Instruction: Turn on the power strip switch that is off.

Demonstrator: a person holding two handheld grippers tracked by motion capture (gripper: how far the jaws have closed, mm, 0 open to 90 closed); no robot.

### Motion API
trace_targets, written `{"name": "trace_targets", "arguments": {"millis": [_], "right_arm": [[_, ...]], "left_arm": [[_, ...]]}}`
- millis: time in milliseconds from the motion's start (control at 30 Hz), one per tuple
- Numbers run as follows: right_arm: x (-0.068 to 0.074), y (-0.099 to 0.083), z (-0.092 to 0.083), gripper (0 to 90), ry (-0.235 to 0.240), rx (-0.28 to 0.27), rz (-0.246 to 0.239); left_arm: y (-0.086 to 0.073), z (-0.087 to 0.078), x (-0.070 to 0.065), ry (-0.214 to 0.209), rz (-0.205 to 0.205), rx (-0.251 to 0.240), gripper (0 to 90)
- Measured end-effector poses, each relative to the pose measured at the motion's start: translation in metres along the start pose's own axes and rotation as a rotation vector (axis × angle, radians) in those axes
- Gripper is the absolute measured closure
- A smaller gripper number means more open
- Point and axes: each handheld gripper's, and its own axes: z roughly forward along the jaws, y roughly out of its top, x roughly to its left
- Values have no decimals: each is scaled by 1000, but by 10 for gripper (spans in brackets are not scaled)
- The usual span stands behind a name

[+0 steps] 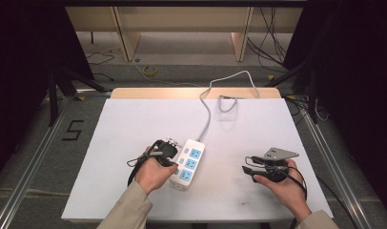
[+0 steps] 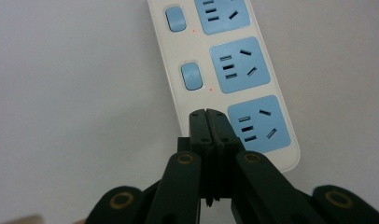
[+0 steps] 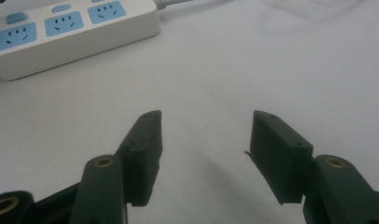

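My left tool (image 2: 207,113) is pinched closed, tips at the power strip's (image 2: 225,70) nearest switch. My right tool (image 3: 204,135) hangs open above the desk (image 3: 271,60).

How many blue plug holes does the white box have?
3 blue sockets on the power strip, in a row: one at the cord end, one in the middle, one at the near end, beside the closed left gripper.

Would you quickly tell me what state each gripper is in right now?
Left gripper: jaws closed, empty, tips over the power strip.
Right gripper: jaws open, empty.
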Motion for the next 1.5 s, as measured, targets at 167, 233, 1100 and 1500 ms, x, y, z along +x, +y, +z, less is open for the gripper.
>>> {"name": "trace_targets", "arguments": {"millis": [167,233,1100,1500], "right_arm": [[0,0,0,445,1,0,0],[0,0,0,445,1,-1,-3],[1,0,1,441,8,5,-6],[1,0,0,439,11,6,-5]], "left_arm": [[2,0,-1,1,1,6,898],[2,1,-2,2,-1,9,898],[7,9,-5,14,5,60,897],[8,12,-7,26,3,73,897]]}}
